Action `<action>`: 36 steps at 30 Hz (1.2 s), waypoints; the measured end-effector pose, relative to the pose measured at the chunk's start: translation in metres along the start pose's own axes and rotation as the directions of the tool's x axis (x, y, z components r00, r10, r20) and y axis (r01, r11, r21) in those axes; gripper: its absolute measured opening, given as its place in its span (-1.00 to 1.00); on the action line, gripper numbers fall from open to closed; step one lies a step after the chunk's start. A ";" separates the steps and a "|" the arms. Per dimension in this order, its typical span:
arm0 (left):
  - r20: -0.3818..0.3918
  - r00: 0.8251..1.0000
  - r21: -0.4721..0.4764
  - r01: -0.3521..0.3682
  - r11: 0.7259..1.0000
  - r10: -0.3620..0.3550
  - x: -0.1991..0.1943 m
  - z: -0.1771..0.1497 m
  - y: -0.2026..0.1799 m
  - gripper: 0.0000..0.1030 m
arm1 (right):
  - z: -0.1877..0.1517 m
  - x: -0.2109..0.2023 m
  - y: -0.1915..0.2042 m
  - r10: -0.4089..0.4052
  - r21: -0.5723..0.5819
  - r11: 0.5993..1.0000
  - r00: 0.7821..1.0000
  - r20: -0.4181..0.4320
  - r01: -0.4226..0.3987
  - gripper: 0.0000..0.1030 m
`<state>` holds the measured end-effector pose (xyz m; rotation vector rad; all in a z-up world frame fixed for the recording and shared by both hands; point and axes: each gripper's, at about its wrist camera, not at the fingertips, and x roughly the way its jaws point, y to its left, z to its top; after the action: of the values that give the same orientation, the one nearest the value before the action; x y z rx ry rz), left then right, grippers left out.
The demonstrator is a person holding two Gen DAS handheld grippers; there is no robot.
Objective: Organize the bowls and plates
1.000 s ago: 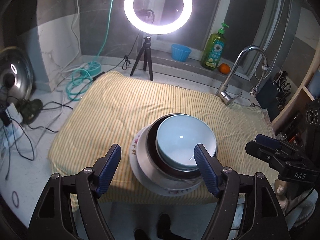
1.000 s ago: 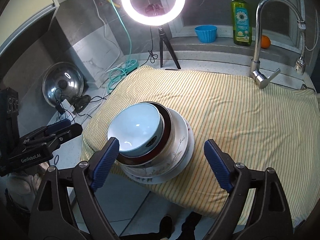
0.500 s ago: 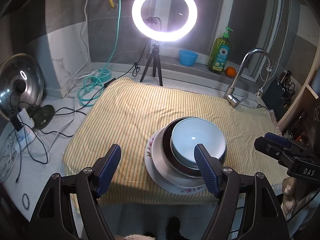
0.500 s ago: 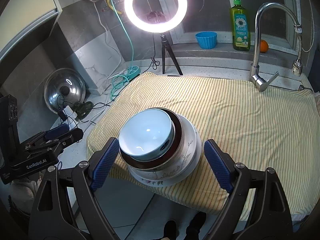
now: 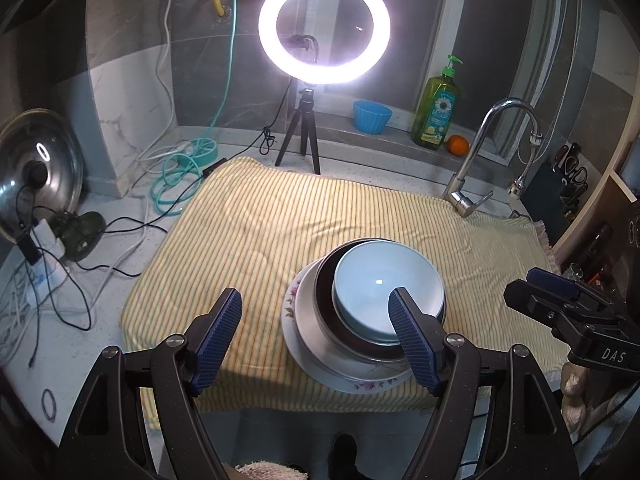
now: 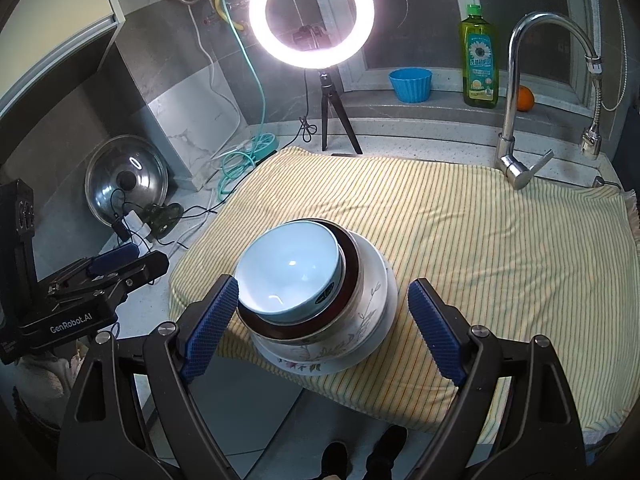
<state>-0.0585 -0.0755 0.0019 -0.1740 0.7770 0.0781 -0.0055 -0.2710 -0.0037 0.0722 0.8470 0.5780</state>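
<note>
**Nested stack at the cloth's near edge, both grippers free**

The crockery is gathered into one pile, low and centre in both views. A pale blue glazed bowl (image 5: 386,294) sits inside a dark brown-lined bowl (image 6: 351,258), which rests in a white bowl painted with a leafy sprig (image 6: 360,316), and all of it stands on a white plate with a floral rim (image 5: 298,350). Largest below, smallest on top: that order keeps the pile low and steady, and nesting takes up the least room. The blue bowl leans a little towards the left of the right wrist view, so it does not look fully seated.

The pile stands on a yellow striped cloth (image 5: 280,224) covering the counter, close to its near edge; the soft cloth likely deadens the clatter and keeps the plate from sliding.

The left gripper (image 5: 316,334) hovers with its jaws spread wide and nothing between the pads; one blue pad overlaps the stack in the picture only, without pressing on it. The right gripper (image 6: 324,322) is likewise spread wide and empty, its pads to either side of the pile and apart from it. Both point down at the stack from in front.

With nothing loose visible elsewhere on the cloth, the sorting appears essentially done.
</note>
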 end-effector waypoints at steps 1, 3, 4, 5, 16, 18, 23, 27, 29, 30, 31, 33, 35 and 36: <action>0.001 1.000 0.000 0.002 1.000 -0.002 0.000 0.000 0.000 0.47 | 0.000 0.000 0.000 -0.001 0.000 1.000 1.000 0.000 0.001 0.73; 0.000 1.000 0.005 0.002 1.000 -0.002 0.001 0.000 -0.001 0.47 | 0.000 0.001 -0.001 -0.001 0.000 1.000 1.000 -0.004 0.001 0.73; 0.001 1.000 0.009 0.000 1.000 0.000 0.001 0.000 -0.002 0.47 | 0.000 0.001 -0.002 0.000 0.002 1.000 1.000 -0.006 0.000 0.73; 0.002 1.000 0.011 -0.001 1.000 0.001 0.001 0.000 -0.002 0.47 | 0.000 0.002 -0.003 0.001 0.004 1.000 1.000 -0.008 -0.001 0.73; -0.002 1.000 0.011 0.001 1.000 -0.001 0.004 0.001 -0.004 0.47 | 0.001 0.004 -0.003 0.001 0.007 1.000 1.000 -0.010 -0.001 0.73; -0.003 1.000 0.015 0.002 1.000 -0.002 0.005 0.002 -0.005 0.47 | 0.001 0.004 -0.004 0.001 0.005 1.000 1.000 -0.009 -0.001 0.73; -0.004 1.000 0.022 0.001 1.000 -0.001 0.006 0.002 -0.006 0.47 | 0.000 0.004 -0.003 0.000 0.005 1.000 1.000 -0.010 0.000 0.73; -0.004 1.000 0.023 0.000 1.000 0.000 0.007 0.002 -0.006 0.47 | 0.000 0.004 -0.003 0.000 0.006 1.000 1.000 -0.010 0.000 0.73; -0.004 1.000 0.019 0.000 1.000 0.000 0.006 0.002 -0.005 0.47 | 0.000 0.005 -0.004 0.001 0.006 1.000 1.000 -0.010 -0.001 0.73; -0.005 1.000 0.019 0.000 1.000 0.000 0.007 0.002 -0.004 0.47 | 0.000 0.005 -0.004 0.001 0.005 1.000 1.000 -0.010 0.000 0.73; -0.006 1.000 0.019 0.000 1.000 0.000 0.007 0.002 -0.004 0.47 | 0.001 0.005 -0.004 0.001 0.005 1.000 1.000 -0.010 -0.001 0.73; -0.006 1.000 0.019 0.000 1.000 0.000 0.007 0.002 -0.004 0.47 | 0.000 0.005 -0.004 0.000 0.004 1.000 1.000 -0.010 0.000 0.73; -0.005 1.000 0.019 0.000 1.000 0.000 0.007 0.002 -0.004 0.47 | 0.000 0.005 -0.004 0.002 0.007 1.000 1.000 -0.011 -0.002 0.73; -0.006 1.000 0.016 -0.002 1.000 0.002 0.007 0.002 -0.003 0.47 | 0.000 0.005 -0.004 0.002 0.006 1.000 1.000 -0.012 -0.002 0.73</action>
<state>-0.0518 -0.0785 -0.0014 -0.1578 0.7837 0.0732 -0.0008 -0.2717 -0.0083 0.0755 0.8602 0.5785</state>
